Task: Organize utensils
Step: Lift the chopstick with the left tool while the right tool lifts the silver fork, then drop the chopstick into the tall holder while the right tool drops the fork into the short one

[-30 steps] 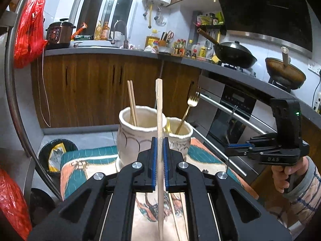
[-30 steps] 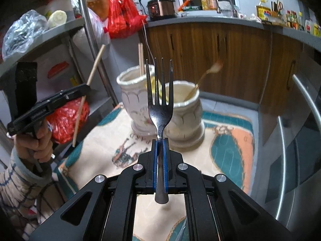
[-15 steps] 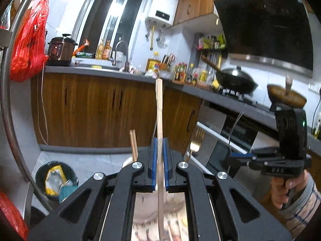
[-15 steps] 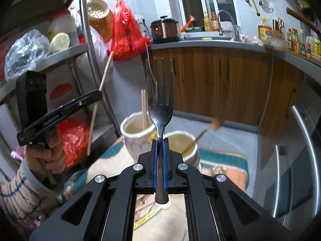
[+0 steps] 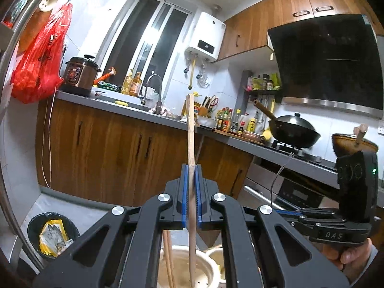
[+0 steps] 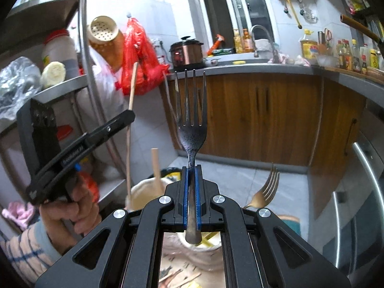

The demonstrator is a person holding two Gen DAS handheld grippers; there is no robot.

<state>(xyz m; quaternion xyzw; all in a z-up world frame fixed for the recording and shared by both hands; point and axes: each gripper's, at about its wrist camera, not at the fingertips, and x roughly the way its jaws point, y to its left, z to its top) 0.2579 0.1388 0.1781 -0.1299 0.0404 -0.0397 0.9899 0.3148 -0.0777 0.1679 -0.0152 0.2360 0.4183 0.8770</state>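
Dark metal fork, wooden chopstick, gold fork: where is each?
Dark metal fork (image 6: 192, 134): right wrist view, on its bowl below the tines.
Wooden chopstick (image 5: 190, 132): left wrist view, mid-shaft above the pads.
Gold fork (image 6: 266, 192): right wrist view, on its head.

Left tool (image 5: 190, 199) clamps a chopstick (image 5: 190, 139) upright, directly above the left pot (image 5: 211, 273), which has two chopsticks (image 5: 168, 259) in it. Right tool (image 6: 191, 199) clamps a fork (image 6: 191, 129), tines up, above the right pot (image 6: 192, 252). Second fork (image 6: 264, 192) leans out of it to the right.

Wrist views facing kitchen counter (image 5: 115, 105), sharing pots (image 6: 144, 192) below
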